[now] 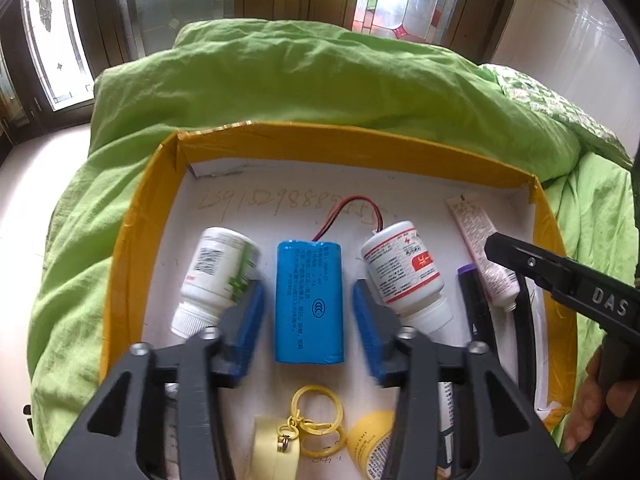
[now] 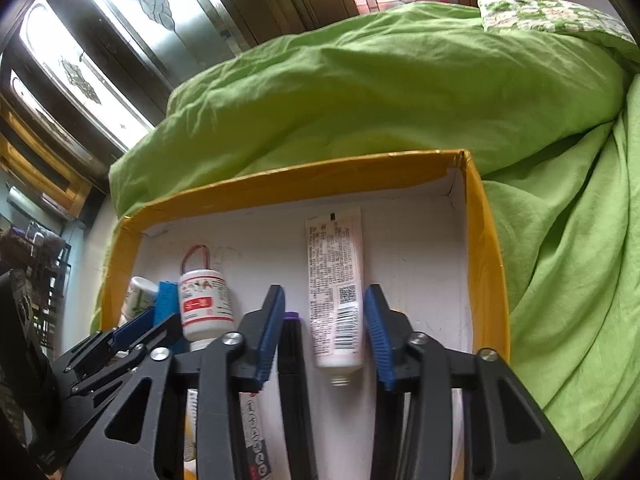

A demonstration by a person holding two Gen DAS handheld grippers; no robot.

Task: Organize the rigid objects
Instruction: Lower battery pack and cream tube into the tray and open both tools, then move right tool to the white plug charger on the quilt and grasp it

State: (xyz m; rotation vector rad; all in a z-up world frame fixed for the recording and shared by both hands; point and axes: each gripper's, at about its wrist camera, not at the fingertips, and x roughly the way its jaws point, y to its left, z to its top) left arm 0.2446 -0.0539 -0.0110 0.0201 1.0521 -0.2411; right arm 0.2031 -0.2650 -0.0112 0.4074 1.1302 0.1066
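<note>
Inside the yellow-rimmed white cardboard tray (image 1: 132,248) on the green bedding (image 1: 304,80), the left tool (image 1: 308,316) stands open astride the blue cylindrical battery pack (image 1: 309,300), pads clear. White pill bottles (image 1: 218,276) flank the battery closely. The right tool (image 2: 324,332) gapes around the white printed tube (image 2: 335,288). The yellow keyring (image 1: 316,416) is partly hidden.
</note>
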